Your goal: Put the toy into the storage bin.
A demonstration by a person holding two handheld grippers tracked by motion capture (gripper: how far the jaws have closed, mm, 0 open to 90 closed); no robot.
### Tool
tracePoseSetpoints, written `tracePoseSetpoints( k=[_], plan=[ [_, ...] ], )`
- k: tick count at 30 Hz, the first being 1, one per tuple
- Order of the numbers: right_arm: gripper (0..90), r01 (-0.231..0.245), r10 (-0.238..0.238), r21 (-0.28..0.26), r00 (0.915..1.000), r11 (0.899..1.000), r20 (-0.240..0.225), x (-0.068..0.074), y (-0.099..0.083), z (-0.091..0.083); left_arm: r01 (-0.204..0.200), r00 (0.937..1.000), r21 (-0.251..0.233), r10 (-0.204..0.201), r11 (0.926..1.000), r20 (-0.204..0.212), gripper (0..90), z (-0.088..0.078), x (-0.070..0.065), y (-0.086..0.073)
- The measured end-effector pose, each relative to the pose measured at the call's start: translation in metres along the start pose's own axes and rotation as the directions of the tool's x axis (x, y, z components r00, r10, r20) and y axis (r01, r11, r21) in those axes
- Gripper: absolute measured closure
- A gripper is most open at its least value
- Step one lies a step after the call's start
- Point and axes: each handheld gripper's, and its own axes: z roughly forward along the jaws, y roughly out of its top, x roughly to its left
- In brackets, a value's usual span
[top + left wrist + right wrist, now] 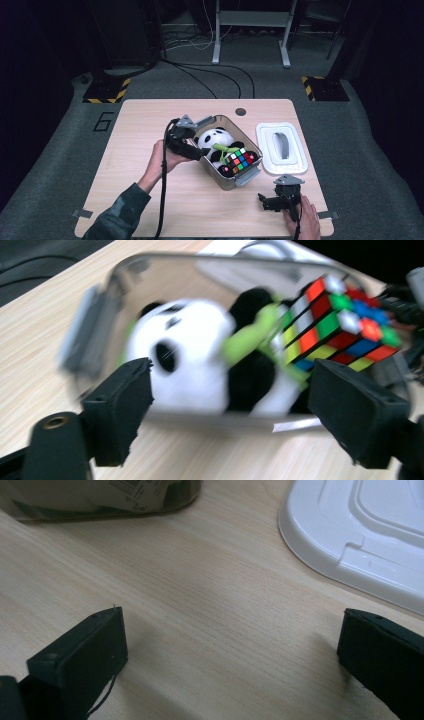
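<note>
At bench centre, your left gripper [200, 150] sits just beside the clear bin [218, 176], fingers [120, 405] released and grasping nothing; no earlier frame, so motion unrecorded. Inside the bin lie the plush panda [214, 140] and the colour cube [240, 161]. Your right gripper [267, 201] rests near the white lid [267, 150], fingers spread wide, empty.

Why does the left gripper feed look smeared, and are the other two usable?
Left gripper view: motion blur smears the panda plush, the clear box and the colour cube; the black jaws stay sharp. Right gripper view: sharp, evenly lit wood grain, white lid slightly soft. High view: table bright, surroundings dark, small things coarse.
</note>
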Motion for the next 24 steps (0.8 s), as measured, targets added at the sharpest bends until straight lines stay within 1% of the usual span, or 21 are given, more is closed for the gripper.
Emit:
tracePoseSetpoints(
  k=[2, 3, 4, 5, 6, 7, 8, 9, 11, 12, 14, 16, 17, 18, 19, 20, 22, 23, 24],
  plan=[
    [0.0, -0.001, 0.001, -0.001, 1.0, 1.0, 0.001, 0.0, 0.0, 0.0, 0.015, 0.9997, -0.006, -0.015, 0.9999, -0.02, 15.0, -0.007, 0.008, -0.01],
    [0.0, 0.0, 0.0, 0.0, 1.0, 1.0, 0.0, 0.0, 0.0, 0.0, 0.031, 0.9991, -0.011, -0.031, 0.9995, -0.027, 14.7, -0.009, 0.012, -0.015],
    [0.0, -0.001, 0.001, 0.0, 1.0, 1.0, 0.001, 0.0, 0.0, 0.0, 0.031, 0.9991, -0.011, -0.031, 0.9995, -0.027, 14.1, -0.009, 0.012, -0.015],
    [0.0, -0.001, 0.001, 0.0, 1.0, 1.0, 0.001, 0.0, 0.0, 0.0, 0.041, 0.9984, -0.011, -0.041, 0.9991, -0.039, 13.7, -0.014, 0.021, -0.025],
    [0.0, -0.001, 0.001, 0.0, 1.0, 1.0, 0.001, 0.0, 0.0, 0.0, 0.051, 0.9977, -0.009, -0.052, 0.9986, -0.044, 13.6, -0.016, 0.025, -0.031],
    [0.0, -0.001, 0.001, 0.0, 1.0, 1.0, 0.001, 0.0, 0.0, 0.0, 0.051, 0.9977, -0.009, -0.052, 0.9986, -0.044, 13.1, -0.016, 0.025, -0.031],
    [0.0, 0.0, 0.0, 0.0, 1.0, 1.0, 0.0, 0.0, 0.0, 0.0, 0.058, 0.9965, 0.001, -0.058, 0.9983, -0.061, 12.5, -0.019, 0.032, -0.042],
    [0.0, 0.001, -0.001, 0.001, 1.0, 1.0, 0.0, 0.0, 0.0, 0.0, 0.059, 0.9955, 0.006, -0.059, 0.9982, -0.074, 12.0, -0.019, 0.035, -0.048],
    [0.0, 0.0, 0.0, 0.001, 1.0, 1.0, 0.001, 0.0, 0.0, 0.0, 0.075, 0.994, 0.023, -0.073, 0.9969, -0.082, 10.9, -0.021, 0.042, -0.06],
    [0.0, 0.0, 0.0, 0.001, 1.0, 1.0, 0.0, 0.0, 0.0, 0.0, 0.085, 0.9927, 0.024, -0.082, 0.9961, -0.089, 10.3, -0.022, 0.046, -0.066],
    [0.0, -0.001, 0.001, 0.001, 1.0, 1.0, 0.0, 0.0, 0.0, 0.0, 0.116, 0.9894, 0.017, -0.114, 0.9931, -0.089, 9.0, -0.024, 0.054, -0.079],
    [0.0, 0.001, -0.001, 0.001, 1.0, 1.0, 0.0, 0.0, 0.0, 0.0, 0.148, 0.9849, 0.016, -0.145, 0.9889, -0.094, 7.9, -0.025, 0.062, -0.092],
    [0.0, 0.0, 0.0, 0.0, 1.0, 1.0, 0.0, 0.0, 0.0, 0.0, 0.175, 0.98, -0.001, -0.175, 0.9845, -0.096, 7.1, -0.025, 0.065, -0.098],
    [0.0, 0.001, -0.001, 0.001, 1.0, 1.0, 0.0, 0.0, 0.0, 0.0, 0.19, 0.977, 0.001, -0.189, 0.9817, -0.098, 6.4, -0.025, 0.07, -0.105],
    [0.0, 0.001, -0.001, 0.001, 1.0, 1.0, 0.0, 0.0, 0.0, 0.0, 0.19, 0.977, 0.001, -0.189, 0.9817, -0.098, 6.1, -0.025, 0.07, -0.105],
    [0.0, 0.0, 0.0, 0.001, 1.0, 1.0, 0.0, 0.0, 0.0, 0.0, 0.228, 0.9673, -0.001, -0.227, 0.9736, -0.114, 6.1, -0.024, 0.079, -0.119],
    [0.0, 0.0, 0.0, 0.001, 1.0, 1.0, 0.0, 0.0, 0.0, 0.0, 0.276, 0.953, -0.003, -0.274, 0.9611, -0.129, 6.0, -0.022, 0.087, -0.134],
    [0.0, 0.001, -0.001, 0.001, 1.0, 1.0, 0.0, 0.0, 0.0, 0.0, 0.288, 0.9487, 0.006, -0.284, 0.9577, -0.138, 5.7, -0.02, 0.092, -0.142],
    [0.0, 0.0, 0.0, 0.001, 1.0, 1.0, 0.0, 0.0, 0.0, 0.0, 0.31, 0.9418, 0.009, -0.305, 0.9508, -0.141, 5.4, -0.018, 0.096, -0.15]
  ],
)
